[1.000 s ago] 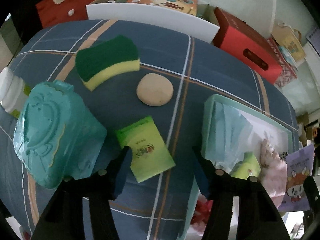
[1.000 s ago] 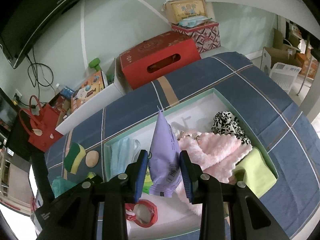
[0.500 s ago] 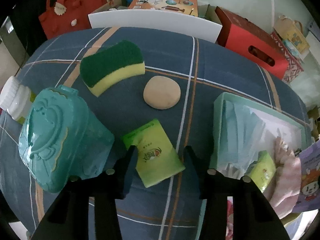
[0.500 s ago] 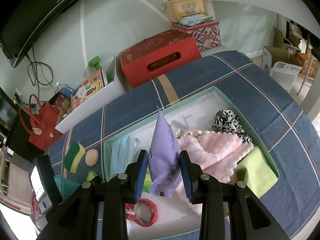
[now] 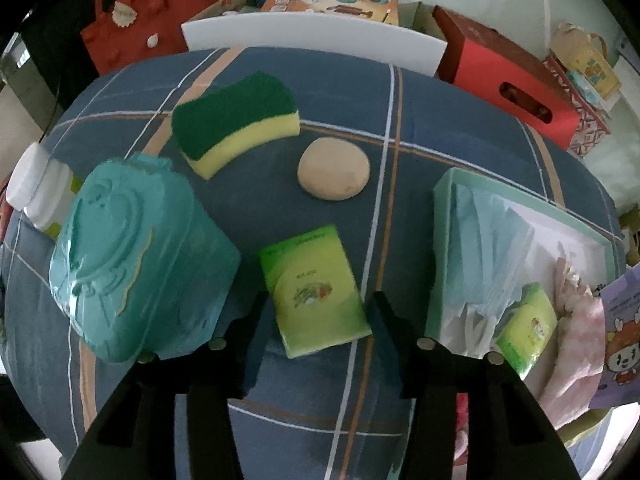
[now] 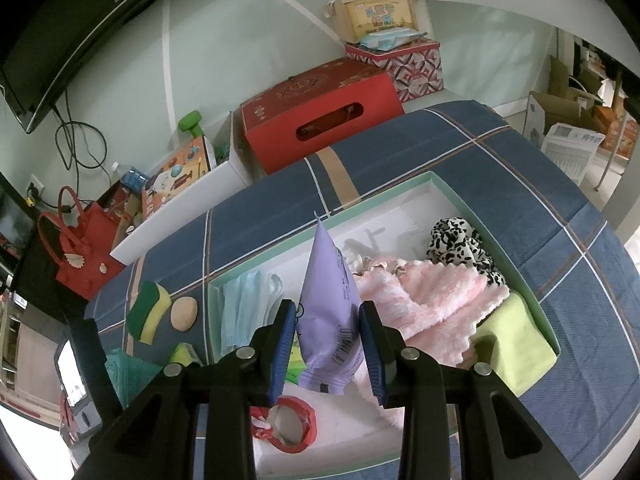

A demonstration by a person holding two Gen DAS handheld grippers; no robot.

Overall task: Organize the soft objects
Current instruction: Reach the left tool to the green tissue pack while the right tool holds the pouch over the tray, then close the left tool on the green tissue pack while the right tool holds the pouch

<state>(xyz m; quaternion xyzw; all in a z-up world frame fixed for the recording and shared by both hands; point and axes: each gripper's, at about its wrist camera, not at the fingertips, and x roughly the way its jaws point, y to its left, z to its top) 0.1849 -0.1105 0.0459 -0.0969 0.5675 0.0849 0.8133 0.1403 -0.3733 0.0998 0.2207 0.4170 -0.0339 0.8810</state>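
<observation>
My left gripper (image 5: 316, 316) is open, its fingers either side of the near end of a green tissue pack (image 5: 314, 290) lying on the blue plaid cloth. Beyond it lie a beige round puff (image 5: 334, 174) and a green-and-yellow sponge (image 5: 236, 128). My right gripper (image 6: 327, 334) is shut on a purple packet (image 6: 330, 320), held upright above the mint-edged box (image 6: 440, 186). The box also shows in the left wrist view (image 5: 438, 240). It holds blue masks (image 6: 244, 308), a pink fleece (image 6: 424, 304), a spotted cloth (image 6: 460, 240), a light green cloth (image 6: 512, 344) and another green pack (image 5: 526, 326).
A teal plastic container (image 5: 132, 256) lies just left of my left gripper, with a white bottle (image 5: 36, 192) behind it. A red ring (image 6: 292, 428) lies in the box's near corner. A red box (image 6: 320, 116), a white board (image 5: 312, 36) and a red bag (image 5: 132, 16) stand past the table's far edge.
My left gripper has moved forward over the cloth, so its open fingers now flank the green tissue pack. My right gripper holds the purple packet still above the box.
</observation>
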